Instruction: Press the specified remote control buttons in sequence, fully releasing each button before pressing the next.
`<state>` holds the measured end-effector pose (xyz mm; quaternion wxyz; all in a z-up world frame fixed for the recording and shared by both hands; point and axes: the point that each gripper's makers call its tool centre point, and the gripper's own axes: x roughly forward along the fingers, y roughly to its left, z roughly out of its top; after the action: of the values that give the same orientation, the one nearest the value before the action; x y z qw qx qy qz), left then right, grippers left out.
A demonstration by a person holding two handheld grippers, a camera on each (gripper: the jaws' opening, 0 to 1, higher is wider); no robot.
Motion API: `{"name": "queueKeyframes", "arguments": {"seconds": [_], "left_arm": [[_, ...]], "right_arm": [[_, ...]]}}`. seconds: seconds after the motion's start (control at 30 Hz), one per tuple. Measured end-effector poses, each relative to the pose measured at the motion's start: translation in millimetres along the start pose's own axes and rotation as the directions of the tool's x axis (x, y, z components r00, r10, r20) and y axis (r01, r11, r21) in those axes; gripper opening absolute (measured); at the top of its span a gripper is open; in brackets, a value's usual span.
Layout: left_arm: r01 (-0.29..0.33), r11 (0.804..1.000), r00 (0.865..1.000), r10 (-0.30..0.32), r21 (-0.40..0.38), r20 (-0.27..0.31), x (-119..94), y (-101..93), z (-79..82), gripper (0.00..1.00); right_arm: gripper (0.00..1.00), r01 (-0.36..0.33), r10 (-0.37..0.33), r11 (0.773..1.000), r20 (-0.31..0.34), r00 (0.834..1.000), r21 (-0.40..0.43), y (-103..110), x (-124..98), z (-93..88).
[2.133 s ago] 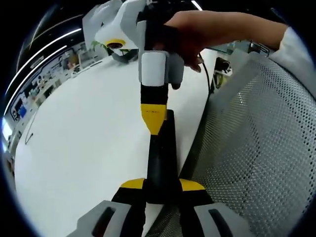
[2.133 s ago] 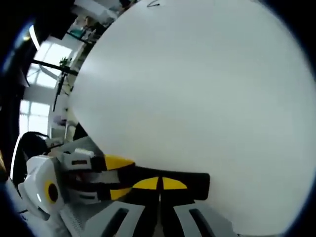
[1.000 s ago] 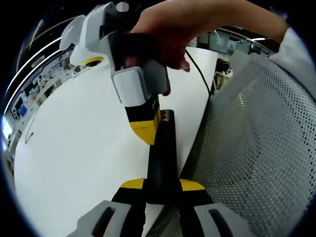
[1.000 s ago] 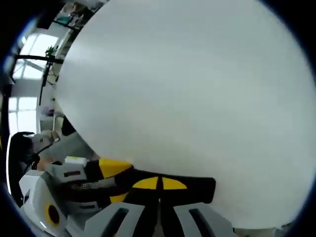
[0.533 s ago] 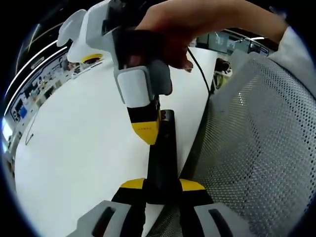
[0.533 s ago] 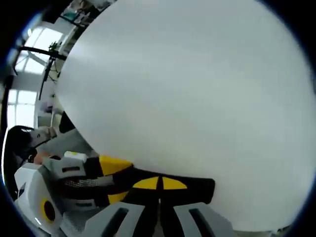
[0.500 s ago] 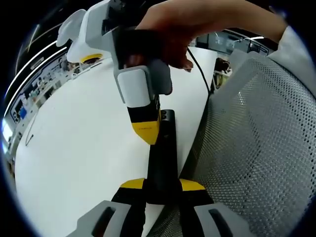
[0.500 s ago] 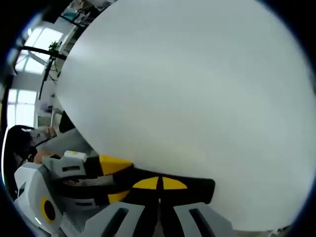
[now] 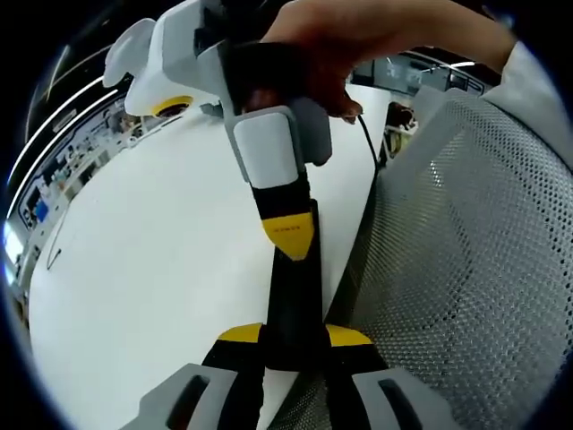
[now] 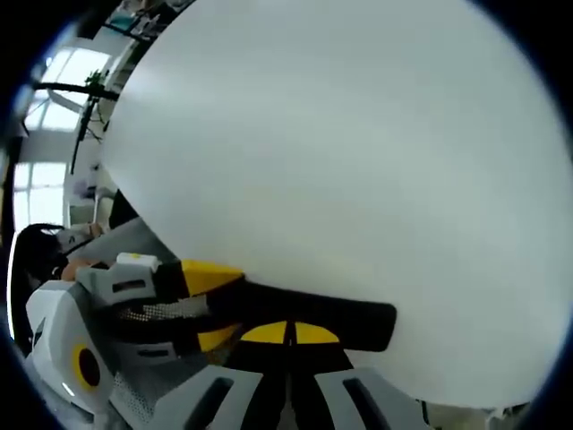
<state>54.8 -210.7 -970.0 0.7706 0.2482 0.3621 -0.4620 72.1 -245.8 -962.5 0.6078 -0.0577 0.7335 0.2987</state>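
Note:
A long black remote control (image 9: 292,300) lies along the white table's edge, its near end clamped between my left gripper's (image 9: 294,337) yellow-tipped jaws. My right gripper (image 9: 288,236), held by a hand (image 9: 358,45), comes down from above with its jaws shut to one yellow point resting on the remote's upper face. In the right gripper view the remote (image 10: 354,319) runs crosswise just past my right gripper's (image 10: 286,334) closed tips. My left gripper (image 10: 213,306) grips it from the left. The buttons are hidden.
The white table (image 9: 152,251) spreads to the left and far side, broad and bare (image 10: 340,152). A grey mesh chair back (image 9: 457,260) stands close on the right of the table edge. A dark cable (image 9: 365,148) runs along the far edge.
My right gripper's tip has swung from the remote's left side onto its centre line and now covers its far end. The left gripper still holds the remote in place.

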Motion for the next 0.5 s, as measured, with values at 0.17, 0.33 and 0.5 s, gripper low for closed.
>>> {"name": "queueKeyframes", "arguments": {"seconds": [0.17, 0.33, 0.5], "left_arm": [[0.000, 1.000, 1.000, 0.000, 0.001, 0.000, -0.2, -0.5, -0.2, 0.24], [0.000, 1.000, 1.000, 0.000, 0.003, 0.000, 0.0, -0.9, -0.5, 0.24], [-0.002, 1.000, 1.000, 0.002, 0.009, 0.001, -0.3, -1.1, -0.1, 0.24]], "right_arm": [[0.00, 0.005, -0.005, 1.000, 0.024, 1.000, 0.001, -1.4, -1.8, 4.1], [0.00, 0.010, -0.010, 1.000, 0.015, 1.000, -0.003, -0.5, 0.5, 2.1], [0.00, 0.010, -0.010, 1.000, 0.013, 1.000, 0.001, -1.6, 0.7, 1.9]]}}
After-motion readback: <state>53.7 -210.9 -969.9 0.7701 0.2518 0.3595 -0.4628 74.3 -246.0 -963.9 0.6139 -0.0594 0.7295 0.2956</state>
